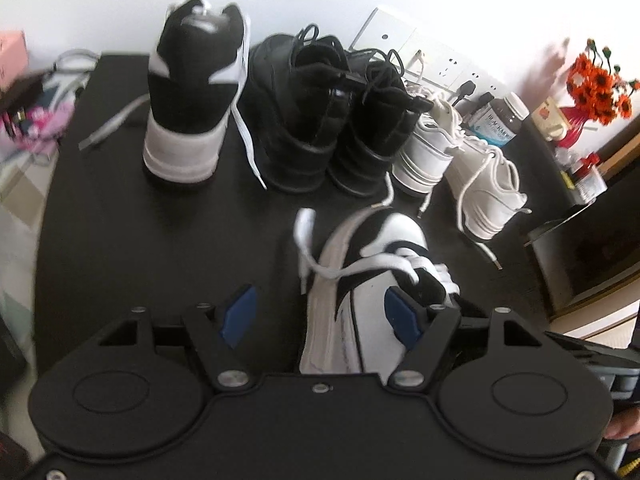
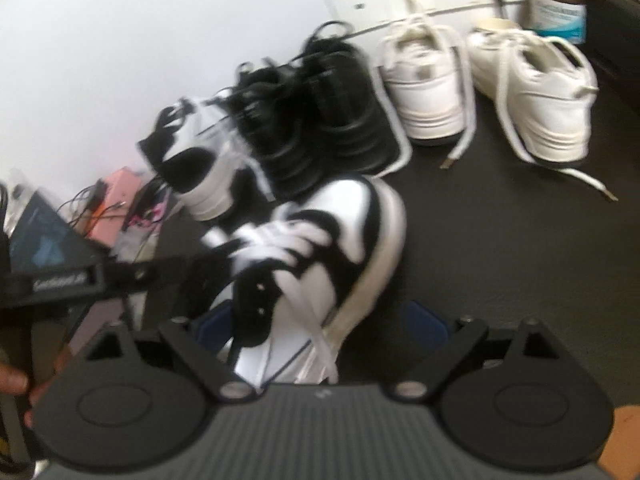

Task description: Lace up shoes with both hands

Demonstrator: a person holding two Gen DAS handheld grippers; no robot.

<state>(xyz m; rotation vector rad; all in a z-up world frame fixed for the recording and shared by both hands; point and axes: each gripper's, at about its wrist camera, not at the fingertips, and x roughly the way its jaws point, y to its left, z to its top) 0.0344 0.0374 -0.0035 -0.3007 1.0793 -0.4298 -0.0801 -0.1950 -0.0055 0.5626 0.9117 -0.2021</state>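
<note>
- Black tabletop (image 1: 120, 240) carried every shoe; left wrist view read first.
- Left gripper (image 1: 320, 316) stood wide open, gripping nothing; black-and-white sneaker (image 1: 372, 280) lay tilted between its blue pads (image 1: 240, 312), white lace (image 1: 360, 268) loose across it.
- Behind: matching sneaker (image 1: 192, 92) upright, black pair (image 1: 320, 112), white pair (image 1: 460, 160).
- Right gripper (image 2: 320, 328) also spread wide, empty, the sneaker's collar between its fingers; view blurred.

Black-and-white leather sneaker (image 1: 372, 276) wears white flat laces (image 1: 360, 266); black lace-up shoes (image 1: 320, 112), white sneakers (image 2: 480, 84), orange flowers (image 1: 600, 88), dark tabletop (image 1: 160, 232).
</note>
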